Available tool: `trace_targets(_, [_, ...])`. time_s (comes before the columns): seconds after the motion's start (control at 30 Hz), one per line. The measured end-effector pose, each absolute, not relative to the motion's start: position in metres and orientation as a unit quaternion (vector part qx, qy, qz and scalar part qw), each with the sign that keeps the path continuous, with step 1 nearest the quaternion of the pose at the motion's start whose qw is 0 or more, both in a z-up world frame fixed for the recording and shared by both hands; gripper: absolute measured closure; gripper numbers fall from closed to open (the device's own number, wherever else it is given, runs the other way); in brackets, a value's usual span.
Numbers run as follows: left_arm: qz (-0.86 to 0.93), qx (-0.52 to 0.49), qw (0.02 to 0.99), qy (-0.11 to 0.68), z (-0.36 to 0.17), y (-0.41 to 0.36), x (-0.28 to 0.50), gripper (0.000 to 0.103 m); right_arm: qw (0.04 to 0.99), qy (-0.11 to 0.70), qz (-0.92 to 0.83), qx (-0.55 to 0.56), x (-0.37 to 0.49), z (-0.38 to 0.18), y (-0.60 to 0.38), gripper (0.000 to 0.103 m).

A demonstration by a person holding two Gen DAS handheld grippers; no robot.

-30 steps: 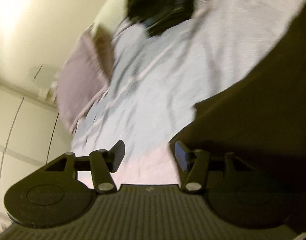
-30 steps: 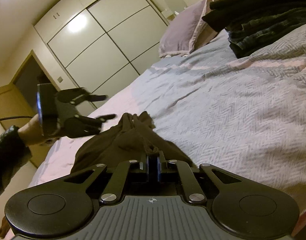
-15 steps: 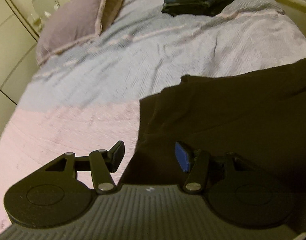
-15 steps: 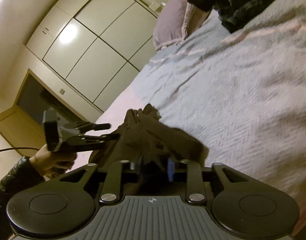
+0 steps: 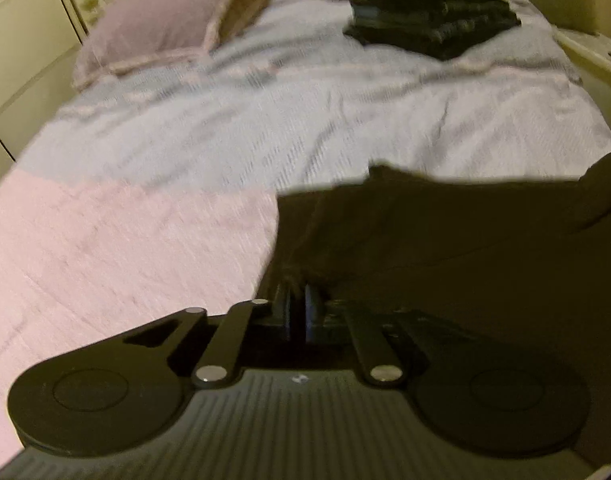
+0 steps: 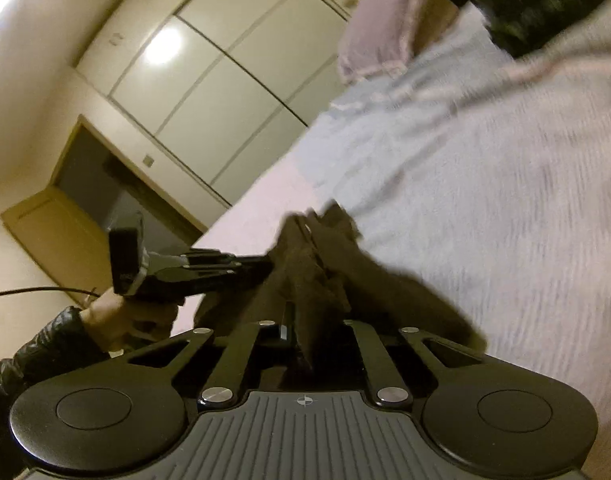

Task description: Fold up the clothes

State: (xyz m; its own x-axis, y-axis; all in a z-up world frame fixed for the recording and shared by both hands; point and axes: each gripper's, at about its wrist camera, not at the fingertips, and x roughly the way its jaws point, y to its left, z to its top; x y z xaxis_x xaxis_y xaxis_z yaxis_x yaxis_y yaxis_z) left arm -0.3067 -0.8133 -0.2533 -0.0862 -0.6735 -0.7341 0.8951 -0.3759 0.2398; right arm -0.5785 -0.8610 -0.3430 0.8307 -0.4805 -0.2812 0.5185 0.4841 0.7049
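Observation:
A dark brown garment (image 5: 445, 248) lies on the near part of the bed. My left gripper (image 5: 298, 292) is at its left edge, jaws closing until the pads meet on a fold of the cloth. In the right wrist view the garment (image 6: 317, 264) is bunched into a ridge. My right gripper (image 6: 297, 320) closes its jaws on the near end of that ridge, and cloth hides its fingertips. The left gripper (image 6: 261, 268) shows there too, held by a hand (image 6: 121, 316) in a black sleeve, with its tips at the garment's left side.
A stack of folded dark clothes (image 5: 429, 12) sits at the bed's far right corner. A mauve pillow (image 5: 157, 20) leans at the far left. The grey and pink bedspread (image 5: 265, 120) lies between. Wardrobe doors (image 6: 209, 92) and a doorway (image 6: 105, 200) stand left of the bed.
The left gripper rolled level, moved onto the garment's left edge and shut on it. The right gripper opened briefly on the bunched cloth, then shut again, and its view tilted.

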Motion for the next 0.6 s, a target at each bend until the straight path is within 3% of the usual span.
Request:
trace_targets(0.17, [-0.724, 0.402, 0.545, 0.133, -0.256, -0.821, -0.313, 0.100, 0.865, 0.029, -0.310, 0.393, -0.585, -0.341, -0.868, 0.098])
trace_targets(0.3, [-0.715, 0.417, 0.545, 0.133, -0.274, -0.820, -0.315, 0.094, 0.831, 0.052, -0.308, 0.460, -0.589, -0.379, -0.877, 0.098])
trace_targets(0.37, [-0.710, 0.414, 0.554, 0.131, -0.271, -0.818, -0.311, 0.086, 0.832, 0.054, -0.311, 0.456, -0.594, -0.379, -0.874, 0.097])
trace_targets(0.43, [-0.701, 0.410, 0.568, 0.132, -0.264, -0.816, -0.302, 0.068, 0.835, 0.056, -0.324, 0.441, -0.600, -0.373, -0.871, 0.093])
trace_targets(0.6, [-0.658, 0.408, 0.623, 0.111, -0.233, -0.792, -0.282, 0.068, 0.830, 0.069, -0.396, 0.387, -0.617, -0.350, -0.852, 0.079])
